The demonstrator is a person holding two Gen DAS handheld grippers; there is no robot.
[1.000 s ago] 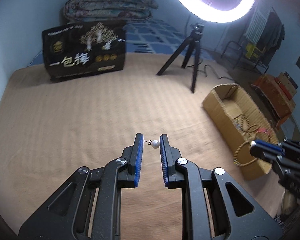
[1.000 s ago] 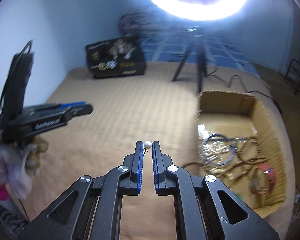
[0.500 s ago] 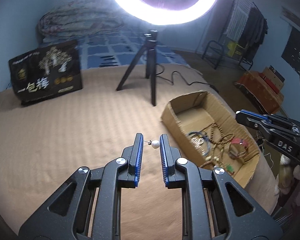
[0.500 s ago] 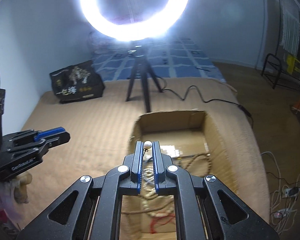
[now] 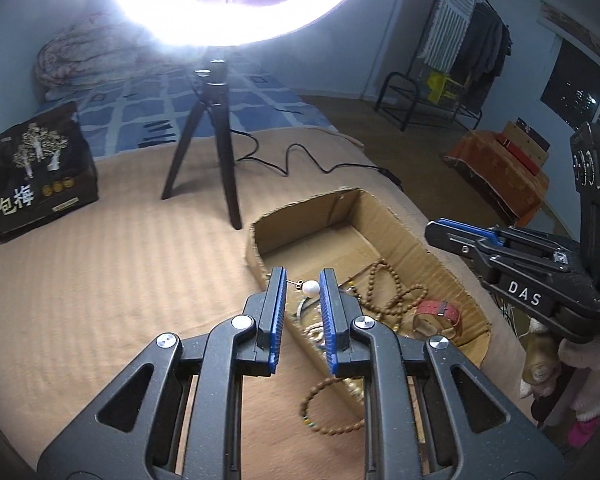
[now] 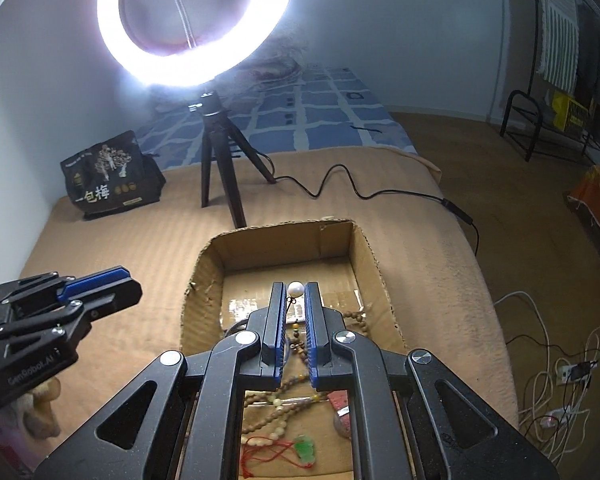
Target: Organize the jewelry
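The left gripper (image 5: 303,276) pinches a small white pearl earring (image 5: 310,288) crosswise: its thin post meets the left pad, the pearl presses the right pad, and a visible gap stays between the blue-lined fingers. In the left wrist view this gripper sits over the near left corner of the open brown cardboard box (image 5: 404,216), which lies from centre toward 4 o'clock on the tan ribbed blanket (image 5: 100,280).

The right gripper (image 6: 296,290) is clenched on a second white pearl earring (image 6: 295,289); the pearl sits at the very tips and its small hook hangs just below, between the narrowly spaced fingers. In the right wrist view it is held above the middle of the box (image 6: 364,248), whose floor is bare cardboard at the far end.

Inside the box, toward 6 o'clock, lie brown wooden bead strands (image 6: 278,388), a green pendant on red cord (image 6: 306,450) and a red-strapped watch (image 5: 436,312). A loop of brown beads (image 5: 328,404) hangs over the box's near wall onto the blanket.

At 11 o'clock stands a glowing white ring light (image 6: 196,20) on a black tripod (image 6: 220,160), with its black cable (image 6: 360,192) running toward 3 o'clock. A black printed bag (image 6: 108,176) sits at 10 o'clock.
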